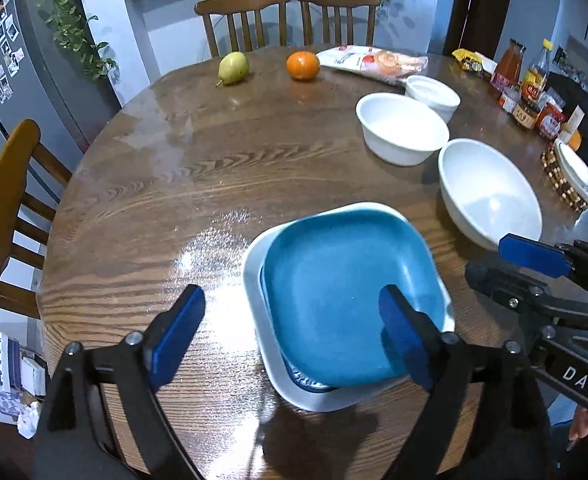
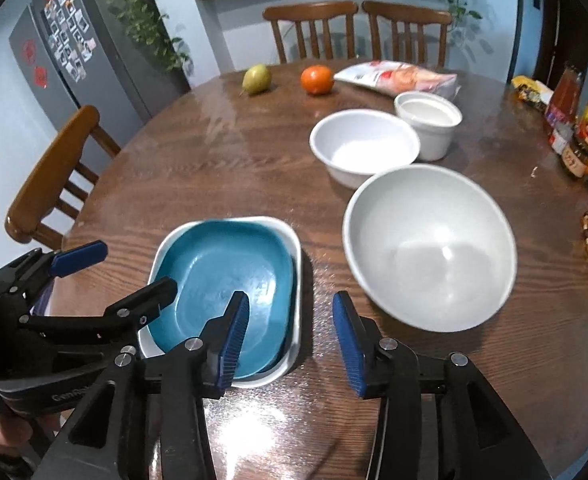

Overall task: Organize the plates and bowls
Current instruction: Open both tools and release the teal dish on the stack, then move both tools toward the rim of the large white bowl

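Observation:
A blue square plate [image 1: 350,300] [image 2: 226,284] lies stacked on a white square plate [image 1: 254,280] [image 2: 294,280] near the table's front edge. Three white bowls stand to the right: a large one [image 1: 490,196] [image 2: 430,248], a medium one [image 1: 402,128] [image 2: 362,144] and a small one [image 1: 434,94] [image 2: 430,116]. My left gripper [image 1: 294,320] is open and empty, above the plates' left side. My right gripper [image 2: 290,336] is open and empty, above the table between the plates and the large bowl; it also shows in the left wrist view [image 1: 506,264].
A round wooden table [image 1: 214,168] holds a pear [image 1: 233,68], an orange [image 1: 303,65], a food packet [image 1: 374,62] and bottles and jars [image 1: 530,92] at the far right. A beaded mat with a dish [image 1: 570,176] sits at right. Wooden chairs [image 1: 250,16] surround the table.

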Action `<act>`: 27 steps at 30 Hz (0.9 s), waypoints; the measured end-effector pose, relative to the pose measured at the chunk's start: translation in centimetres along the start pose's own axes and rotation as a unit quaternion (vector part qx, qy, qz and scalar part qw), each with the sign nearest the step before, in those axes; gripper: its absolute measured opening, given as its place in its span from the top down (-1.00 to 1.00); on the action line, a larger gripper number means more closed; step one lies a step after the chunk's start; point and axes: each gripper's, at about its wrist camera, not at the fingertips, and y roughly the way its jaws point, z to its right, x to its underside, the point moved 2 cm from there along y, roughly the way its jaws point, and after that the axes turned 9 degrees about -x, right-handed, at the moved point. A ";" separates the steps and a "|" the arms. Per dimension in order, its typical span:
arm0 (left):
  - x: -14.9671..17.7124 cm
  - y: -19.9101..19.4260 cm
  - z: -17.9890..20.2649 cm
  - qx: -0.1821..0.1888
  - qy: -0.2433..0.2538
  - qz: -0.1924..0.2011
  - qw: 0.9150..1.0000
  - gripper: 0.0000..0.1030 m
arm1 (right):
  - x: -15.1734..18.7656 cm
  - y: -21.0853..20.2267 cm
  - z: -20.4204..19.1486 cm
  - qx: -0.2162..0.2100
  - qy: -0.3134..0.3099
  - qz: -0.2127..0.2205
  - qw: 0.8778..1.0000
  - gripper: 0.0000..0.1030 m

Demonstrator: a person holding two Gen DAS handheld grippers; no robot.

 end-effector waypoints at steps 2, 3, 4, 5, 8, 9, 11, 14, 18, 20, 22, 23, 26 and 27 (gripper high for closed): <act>-0.4 -0.4 0.2 0.003 -0.002 0.004 1.000 -0.92 | -0.1 -0.6 0.3 0.002 0.002 0.007 1.000 0.13; -0.6 -0.5 0.4 0.003 -0.003 0.006 1.000 -0.94 | -0.2 -0.9 0.6 0.004 0.003 0.011 1.000 0.13; -0.8 -0.7 0.7 0.006 -0.004 0.008 1.000 -0.96 | -0.2 -1.3 0.8 0.007 0.005 0.014 1.000 0.13; -0.9 -0.9 0.9 0.009 -0.004 0.009 1.000 -0.96 | -0.2 -1.5 1.0 0.009 0.007 0.017 1.000 0.07; -1.6 -1.2 1.7 0.017 -0.006 0.010 1.000 -0.97 | -0.2 -2.4 2.1 0.015 0.019 0.027 0.999 -0.15; -1.7 -1.2 1.9 0.019 -0.006 0.010 1.000 -0.97 | -0.2 -2.7 2.5 0.016 0.024 0.031 0.999 -0.15; -2.1 -1.4 2.6 0.025 -0.004 0.011 1.000 -0.97 | -0.2 -3.2 3.2 0.021 0.030 0.036 0.999 -0.15; -2.7 -1.6 3.9 0.031 0.003 0.015 0.999 -0.97 | -0.3 -4.0 4.3 0.028 0.037 0.041 0.998 -0.16; -3.5 -1.6 5.8 0.036 0.014 0.017 0.999 -0.97 | -0.4 -5.0 6.0 0.039 0.049 0.049 0.997 -0.16; -3.9 -1.7 6.7 0.037 0.019 0.018 0.999 -0.97 | -0.5 -5.4 7.0 0.043 0.057 0.052 0.996 -0.16; -4.2 -1.7 7.5 0.040 0.025 0.018 0.999 -0.97 | -0.5 -5.7 7.8 0.047 0.061 0.052 0.996 -0.16; -4.3 -1.6 7.9 0.041 0.028 0.018 0.999 -0.97 | -0.5 -5.9 8.2 0.049 0.064 0.053 0.995 -0.16; -4.7 -1.5 8.9 0.041 0.036 0.018 0.998 -0.97 | -0.6 -6.1 9.4 0.052 0.071 0.054 0.995 -0.16; -4.8 -1.4 9.2 0.041 0.037 0.018 0.998 -0.97 | -0.5 -6.2 9.6 0.052 0.073 0.054 0.995 -0.16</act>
